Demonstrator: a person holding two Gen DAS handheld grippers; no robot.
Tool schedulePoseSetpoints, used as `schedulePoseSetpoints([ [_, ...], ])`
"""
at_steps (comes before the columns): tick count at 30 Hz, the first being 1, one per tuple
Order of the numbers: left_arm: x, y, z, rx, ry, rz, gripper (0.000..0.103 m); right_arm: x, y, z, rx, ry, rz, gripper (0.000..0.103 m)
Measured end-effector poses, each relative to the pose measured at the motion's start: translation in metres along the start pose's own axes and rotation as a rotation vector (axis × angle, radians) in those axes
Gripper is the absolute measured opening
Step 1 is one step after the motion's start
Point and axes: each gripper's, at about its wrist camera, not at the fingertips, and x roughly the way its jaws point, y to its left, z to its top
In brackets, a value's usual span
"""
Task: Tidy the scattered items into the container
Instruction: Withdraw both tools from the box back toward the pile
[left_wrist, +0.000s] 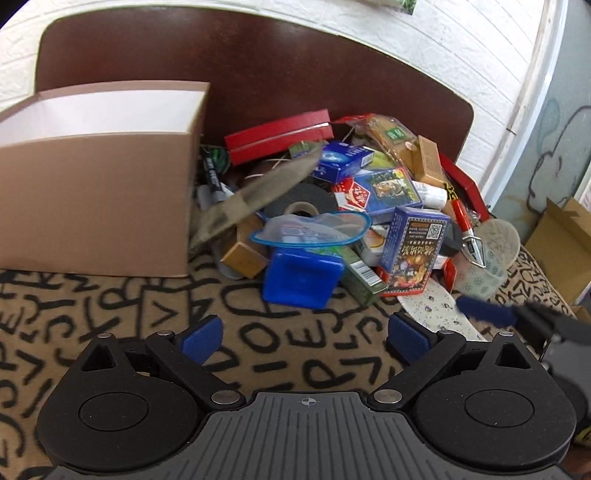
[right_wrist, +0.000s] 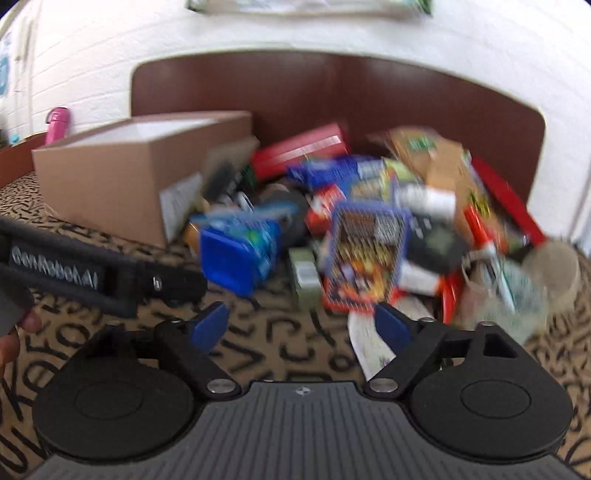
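An open cardboard box (left_wrist: 96, 177) stands at the left on the patterned cloth; it also shows in the right wrist view (right_wrist: 110, 177). To its right lies a heap of items: a blue plastic tub (left_wrist: 303, 278), a blue card box (left_wrist: 413, 251), a red flat box (left_wrist: 277, 136), a tape roll (left_wrist: 299, 199) and a grey-green pouch (left_wrist: 258, 192). My left gripper (left_wrist: 304, 334) is open and empty, just short of the blue tub. My right gripper (right_wrist: 301, 326) is open and empty in front of the blurred heap, near the card box (right_wrist: 365, 254).
A dark brown headboard (left_wrist: 258, 66) backs the heap, with a white brick wall behind. The right gripper's tip (left_wrist: 487, 312) shows at the right in the left wrist view. The left gripper's body (right_wrist: 74, 269) shows at the left in the right wrist view. A pink bottle (right_wrist: 57, 123) stands far left.
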Motion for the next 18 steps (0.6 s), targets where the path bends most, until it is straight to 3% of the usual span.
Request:
schedulePoseSetpoints([
  [4, 0.013, -0.004, 0.008, 0.016, -0.017, 0.002, 0.096, 0.013, 0.000, 0.001, 0.003, 0.017, 0.011, 0.062],
  [7, 0.023, -0.005, 0.012, 0.025, -0.027, 0.022, 0.094, 0.023, 0.003, 0.003, -0.019, 0.015, 0.024, 0.056],
  [16, 0.054, -0.007, 0.026, 0.036, -0.009, 0.035, 0.088, 0.050, 0.001, 0.014, -0.036, 0.026, 0.021, 0.046],
  [18, 0.060, -0.006, 0.027, 0.028, 0.001, 0.036, 0.083, 0.055, -0.001, 0.015, -0.030, 0.040, 0.030, 0.043],
])
